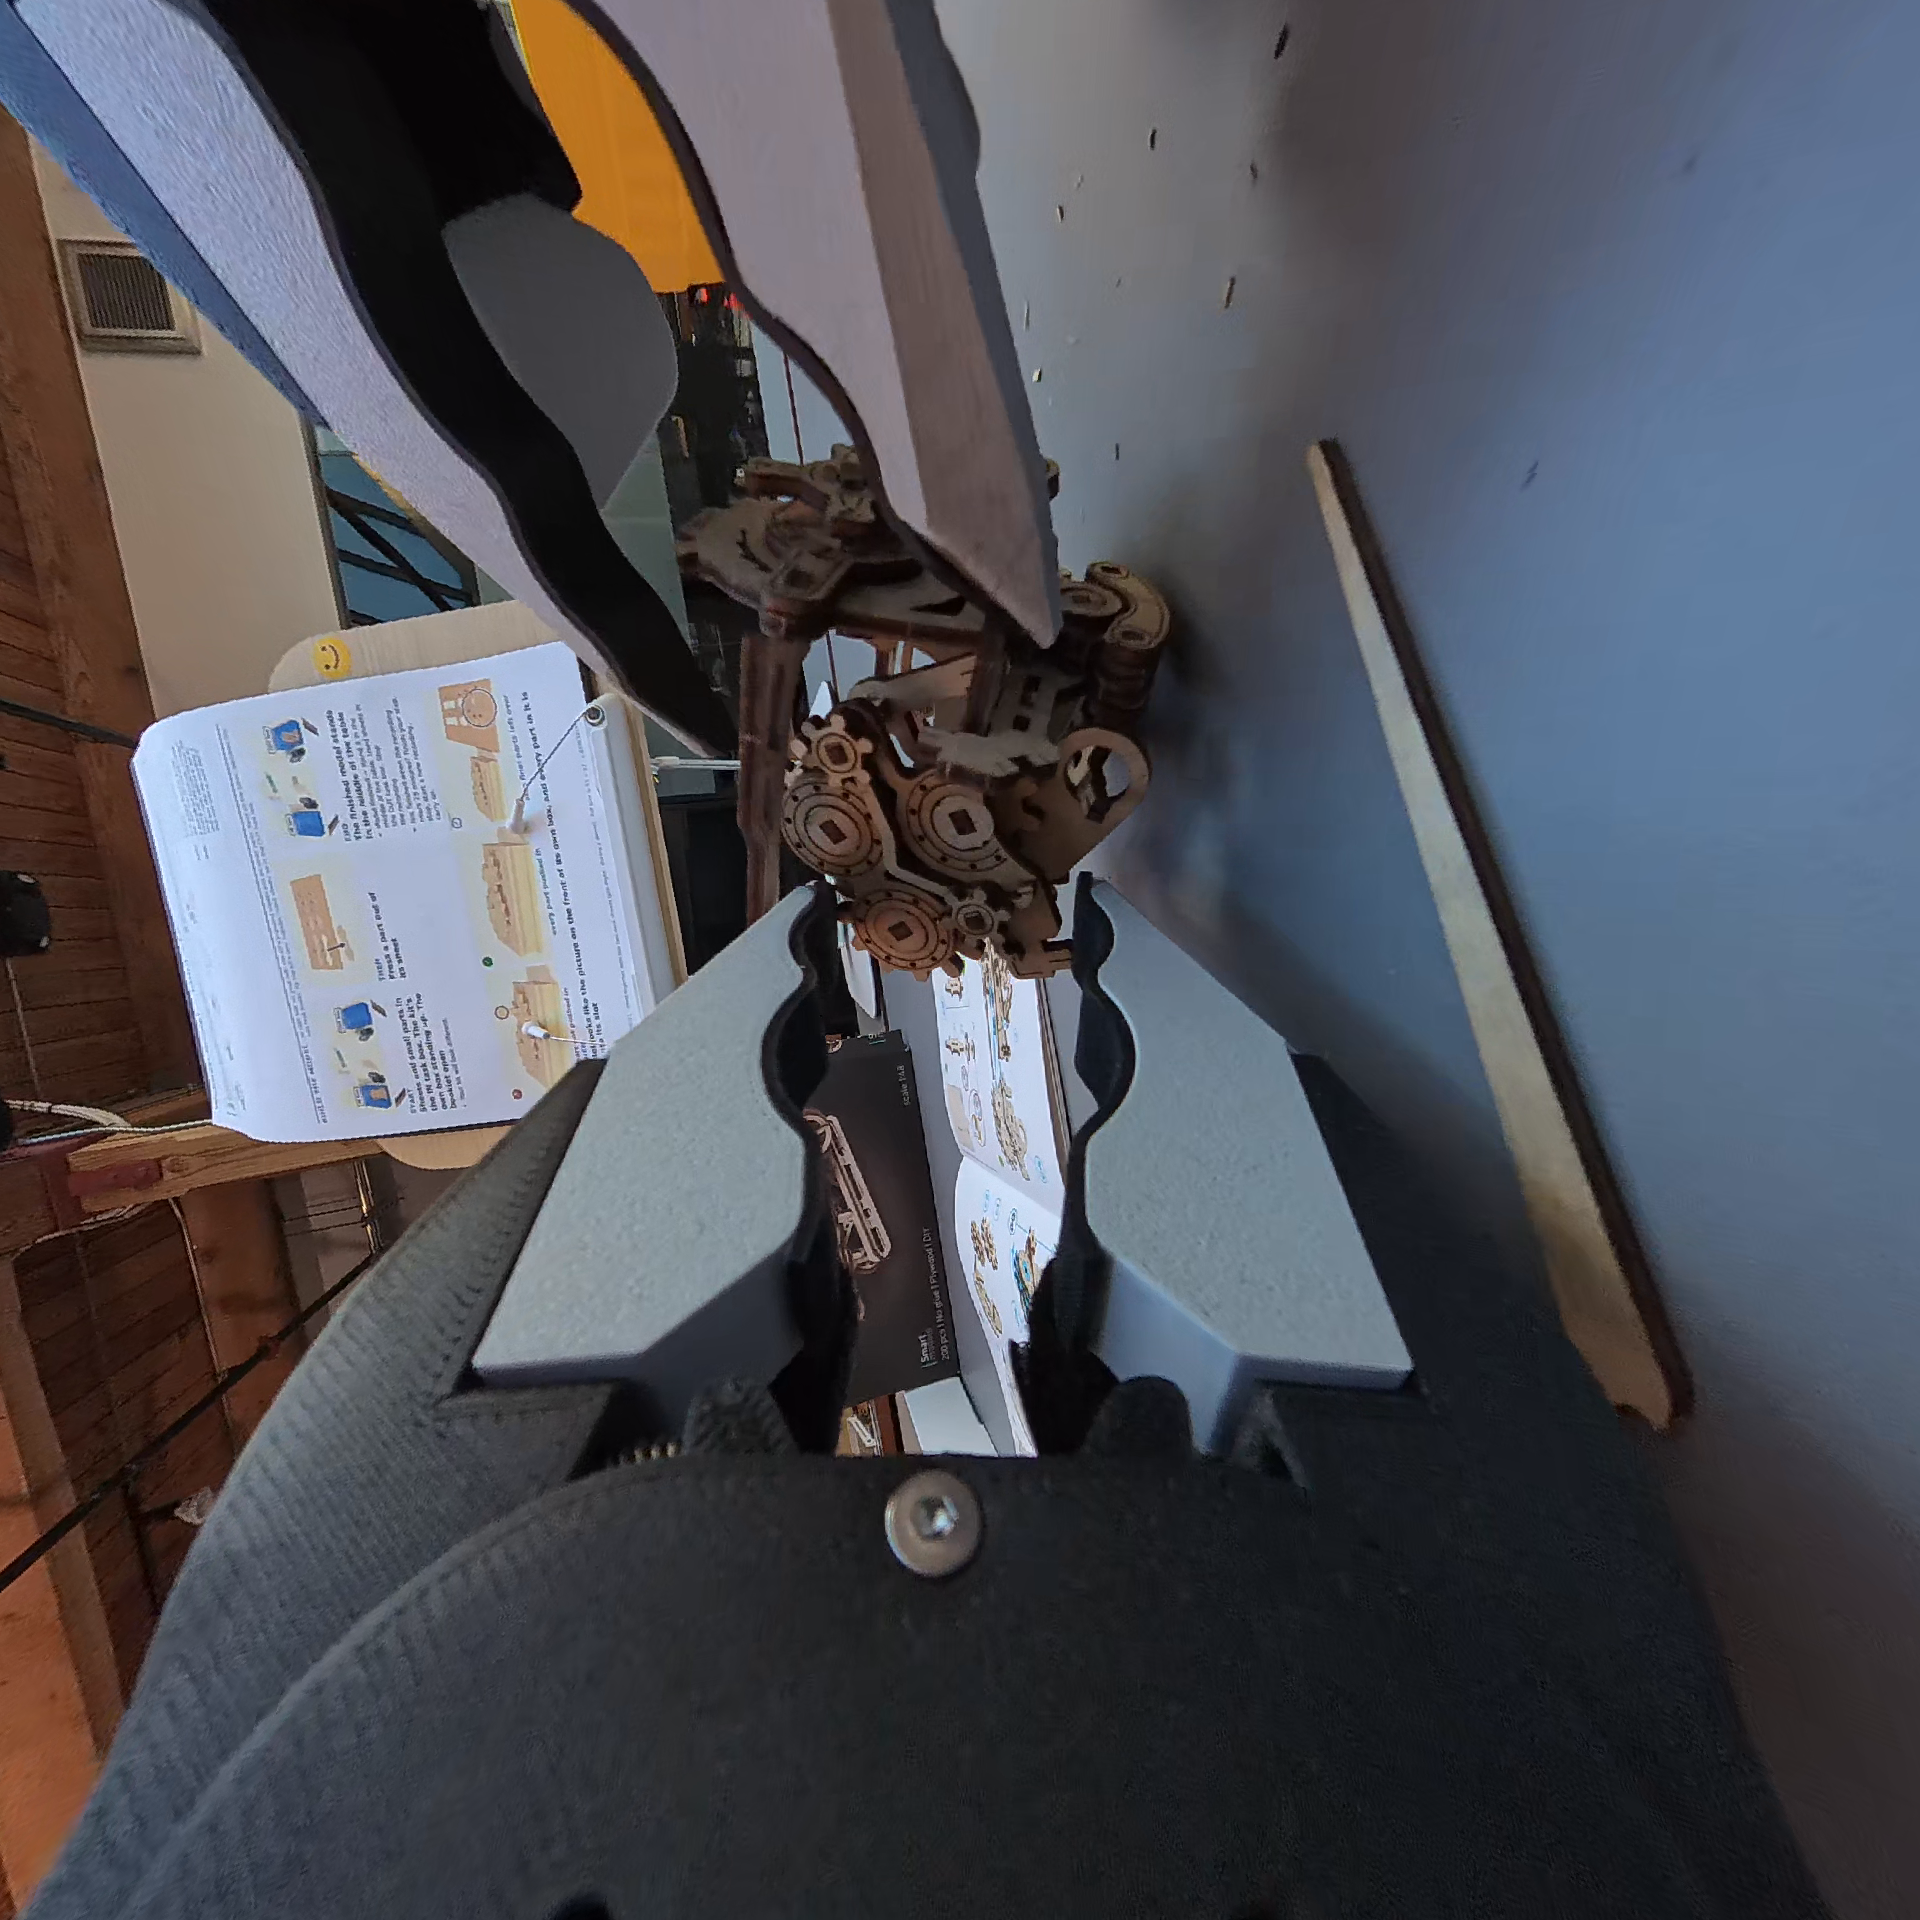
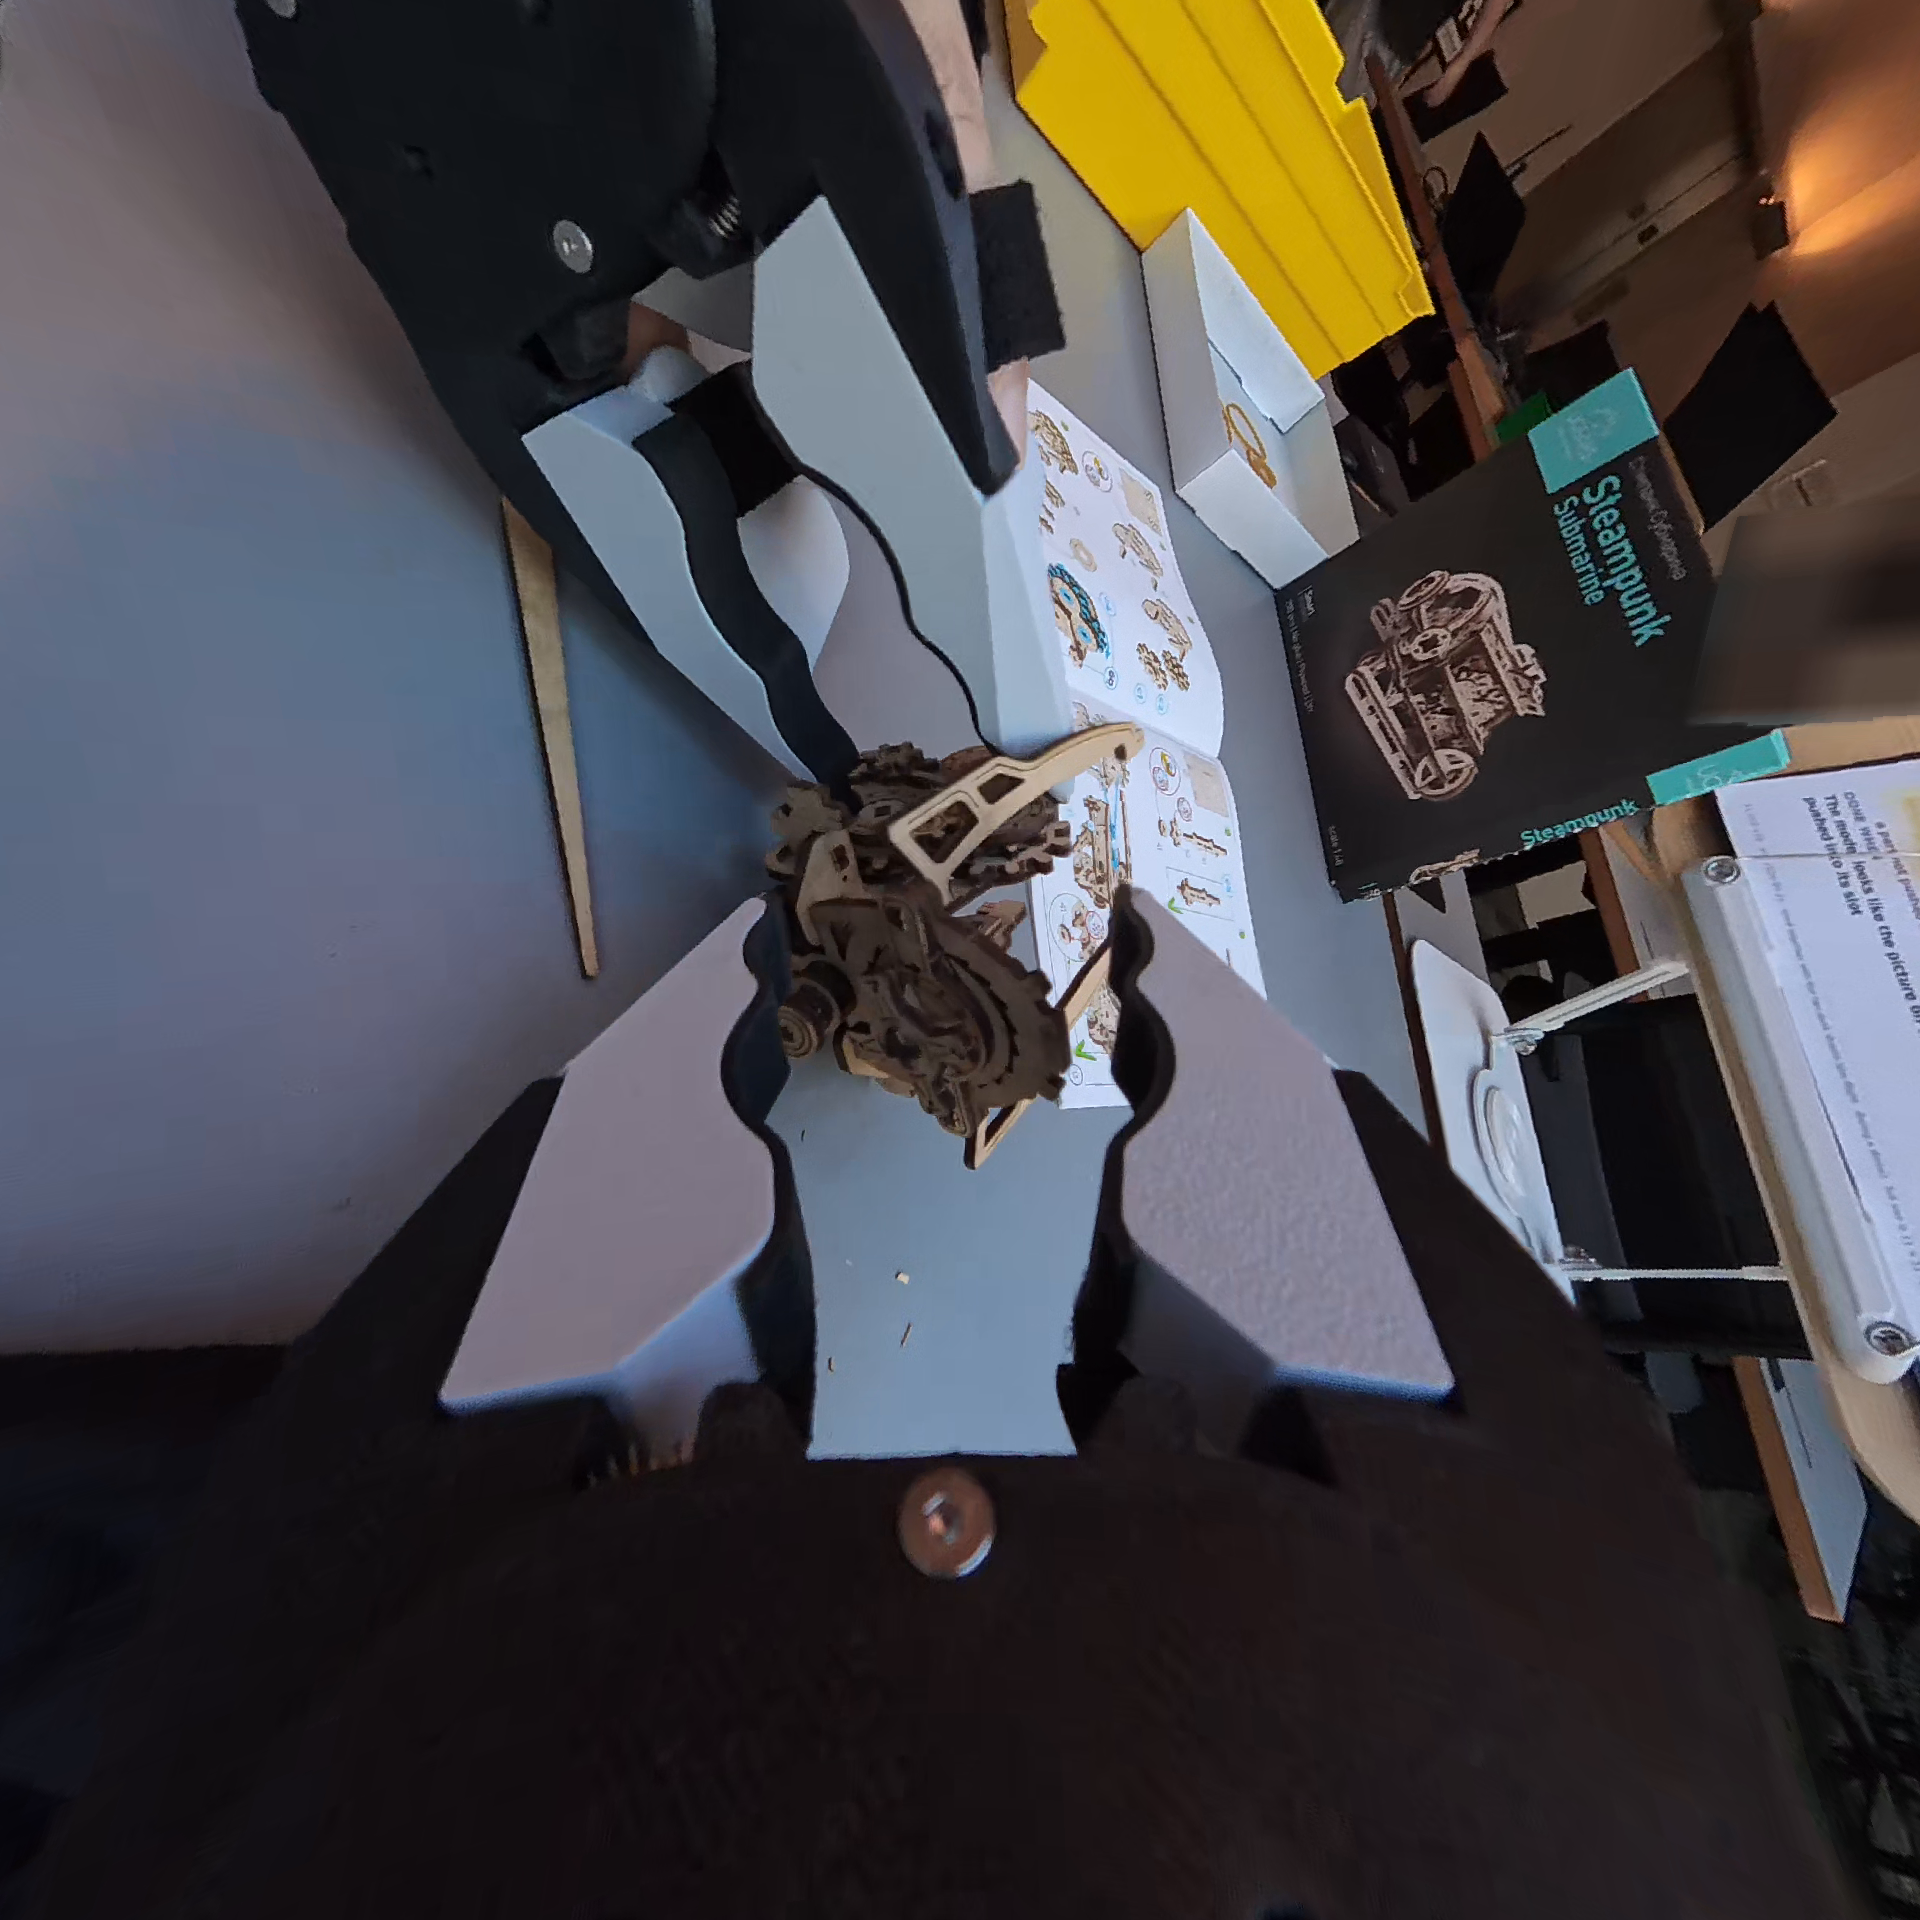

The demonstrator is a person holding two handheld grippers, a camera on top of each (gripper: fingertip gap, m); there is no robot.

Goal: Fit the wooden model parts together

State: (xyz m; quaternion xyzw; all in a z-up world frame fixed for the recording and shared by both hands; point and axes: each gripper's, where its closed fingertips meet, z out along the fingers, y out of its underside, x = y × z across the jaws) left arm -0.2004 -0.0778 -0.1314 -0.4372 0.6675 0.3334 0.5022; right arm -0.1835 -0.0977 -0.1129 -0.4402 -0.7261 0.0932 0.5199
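- On the grey bench (image 2: 260,727), the wooden model (image 2: 914,977) is sitting partly assembled, gears and curved frames showing; it is lying between the two sets of tongs.
- The right tongs (image 2: 935,935) are standing apart around the model's near end; contact with the fingers cannot be confirmed.
- The left tongs (image 1: 951,904) are also standing apart in their own view, tips just beside the model's geared face (image 1: 914,831); whether they are touching it cannot be told.
- In the right wrist view the left tongs (image 2: 914,748) are reaching in from above, tips meeting the model's far side beside a pale curved arm piece (image 2: 997,800).
- An open instruction booklet (image 2: 1132,644) is lying flat just behind the model; a dark kit box (image 2: 1496,665) is standing beyond it.
- A thin wooden sheet (image 1: 1475,935) is lying on the bench, apart from the model.
- A printed instruction page (image 1: 384,894) is hanging on a stand at the bench edge; yellow bins (image 2: 1226,156) are sitting at the back.
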